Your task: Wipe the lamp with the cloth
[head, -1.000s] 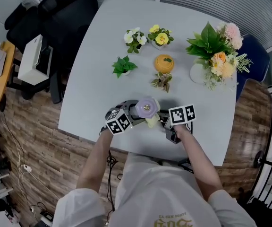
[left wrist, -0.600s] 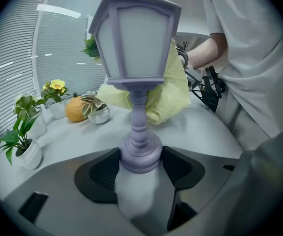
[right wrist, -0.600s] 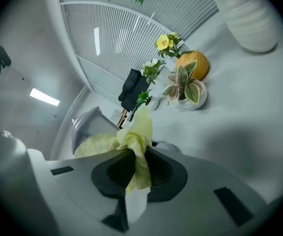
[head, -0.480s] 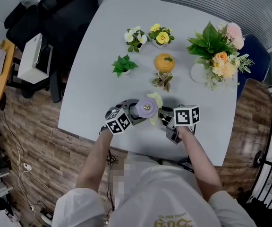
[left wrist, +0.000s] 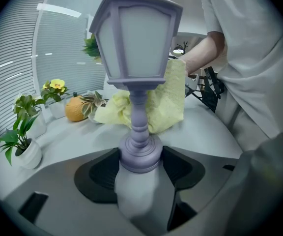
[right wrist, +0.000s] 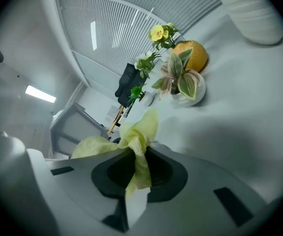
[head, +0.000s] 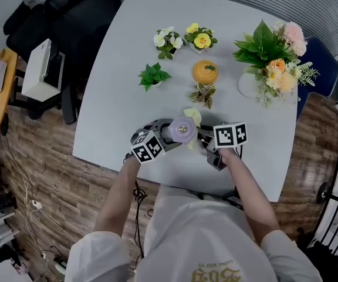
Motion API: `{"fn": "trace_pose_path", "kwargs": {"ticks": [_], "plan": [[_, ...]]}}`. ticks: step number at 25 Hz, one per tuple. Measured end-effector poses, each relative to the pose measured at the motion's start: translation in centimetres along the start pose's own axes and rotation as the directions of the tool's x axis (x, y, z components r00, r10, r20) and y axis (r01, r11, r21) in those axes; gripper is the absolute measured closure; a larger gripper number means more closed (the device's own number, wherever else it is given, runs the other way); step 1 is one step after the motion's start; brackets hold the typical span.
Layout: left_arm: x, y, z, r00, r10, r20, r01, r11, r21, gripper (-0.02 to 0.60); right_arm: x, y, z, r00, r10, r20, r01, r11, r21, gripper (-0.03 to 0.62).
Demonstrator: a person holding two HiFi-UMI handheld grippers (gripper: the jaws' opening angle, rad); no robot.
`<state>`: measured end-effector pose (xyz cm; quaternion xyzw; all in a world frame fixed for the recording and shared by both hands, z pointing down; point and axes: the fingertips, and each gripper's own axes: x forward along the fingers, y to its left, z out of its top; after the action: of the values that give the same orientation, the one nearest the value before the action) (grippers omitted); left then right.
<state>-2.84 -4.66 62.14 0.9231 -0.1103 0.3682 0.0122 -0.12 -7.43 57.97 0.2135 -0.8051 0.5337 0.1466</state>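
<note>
Left gripper (left wrist: 140, 167) is closed on the round base of the lamp (left wrist: 137, 43) and holds it upright, with a jaw pressed to each side of the foot. Right gripper (right wrist: 134, 173) sits just right of the lamp. Its jaws are nearly together, pinching a fold of the yellow cloth (right wrist: 137, 132), and the loose end flares out past them.

The change is in where the cloth lies. A second ago it showed on the side of the lamp nearest the person. Now, in the head view, it shows at the lamp's far side, toward the small variegated plant (head: 203, 96) beyond it. The right gripper has shifted a little away from the person to carry it there, while the left gripper and the lamp have barely moved on the table (head: 128, 69).

In the left gripper view the cloth hangs behind the stem and rises beside the lower right edge of the lantern head. Whether it is pressing on the surface I cannot tell.

This looks like a wiping pass travelling round the lamp, with the task well under way. The near side seems covered and the far side is in hand. The side away from the right gripper probably remains.
</note>
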Motion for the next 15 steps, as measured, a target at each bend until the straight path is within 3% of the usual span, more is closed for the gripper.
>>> {"fn": "trace_pose_path", "kwargs": {"ticks": [9,15], "plan": [[0.1,0.1,0.0,1.0,0.003,-0.001,-0.003,1.0,0.002,0.302,-0.6,2.5,1.0,0.995,0.075,-0.059,-0.084,0.985,-0.154,0.54],[0.1,0.1,0.1,1.0,0.0,-0.002,0.0,1.0,0.0,0.302,0.4,1.0,0.6,0.988,0.02,-0.154,-0.05,0.979,-0.199,0.542]]}}
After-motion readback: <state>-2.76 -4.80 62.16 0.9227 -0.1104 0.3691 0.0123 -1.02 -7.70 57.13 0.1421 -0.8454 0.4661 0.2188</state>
